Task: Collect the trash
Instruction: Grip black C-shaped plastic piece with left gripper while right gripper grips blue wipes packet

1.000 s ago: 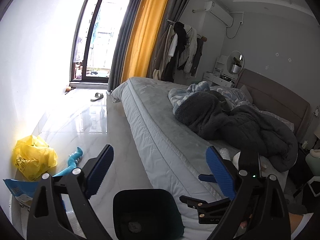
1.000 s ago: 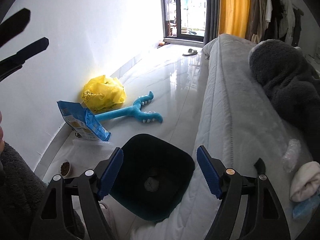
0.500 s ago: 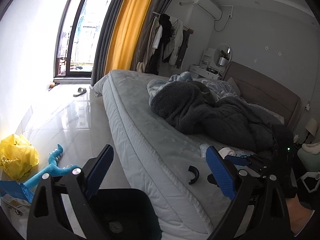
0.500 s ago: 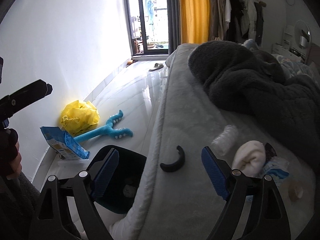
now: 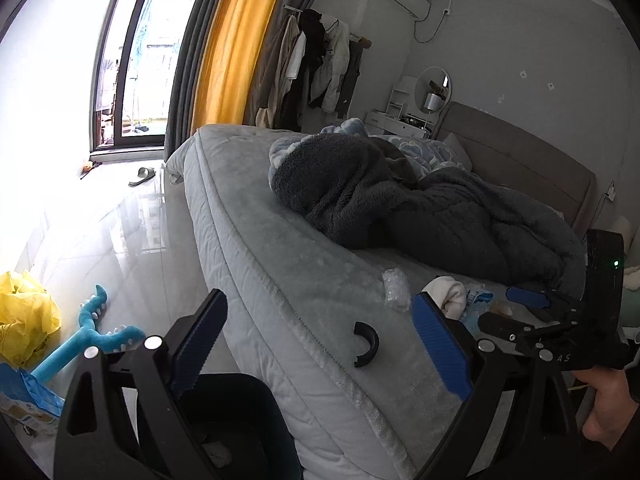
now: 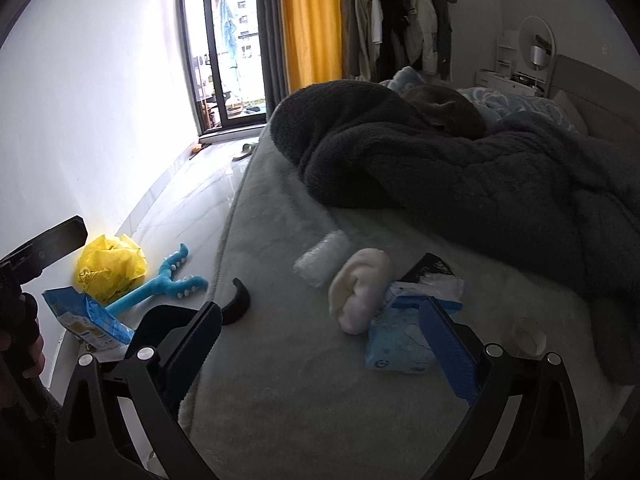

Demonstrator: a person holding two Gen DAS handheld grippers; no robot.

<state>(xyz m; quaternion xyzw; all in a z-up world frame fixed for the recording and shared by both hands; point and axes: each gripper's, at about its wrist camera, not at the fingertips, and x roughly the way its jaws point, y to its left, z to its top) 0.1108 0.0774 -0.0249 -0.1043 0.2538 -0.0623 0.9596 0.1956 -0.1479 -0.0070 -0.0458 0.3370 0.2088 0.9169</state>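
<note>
Trash lies on the grey bed (image 6: pixel 280 380): a bubble-wrap roll (image 6: pixel 322 258), a blue tissue pack (image 6: pixel 400 340), a black wrapper (image 6: pixel 428 266), a paper cup (image 6: pixel 524 334) and a black curved piece (image 6: pixel 237 302). A white rolled sock (image 6: pixel 360 290) lies among them. My right gripper (image 6: pixel 320 344) is open and empty, above the bed just short of the tissue pack; it also shows in the left wrist view (image 5: pixel 516 308). My left gripper (image 5: pixel 320 344) is open and empty over the bed edge. The dark bin (image 5: pixel 240 428) stands on the floor below it.
A dark fleece blanket (image 6: pixel 460 172) covers the far bed. On the floor by the wall lie a yellow bag (image 6: pixel 110 266), a blue toy (image 6: pixel 168 286) and a blue packet (image 6: pixel 86 320). A slipper (image 5: pixel 142 176) lies near the window.
Both grippers have swung right from the bin and floor toward the bed top. The right gripper has come close to the trash pile. Both stay open.
</note>
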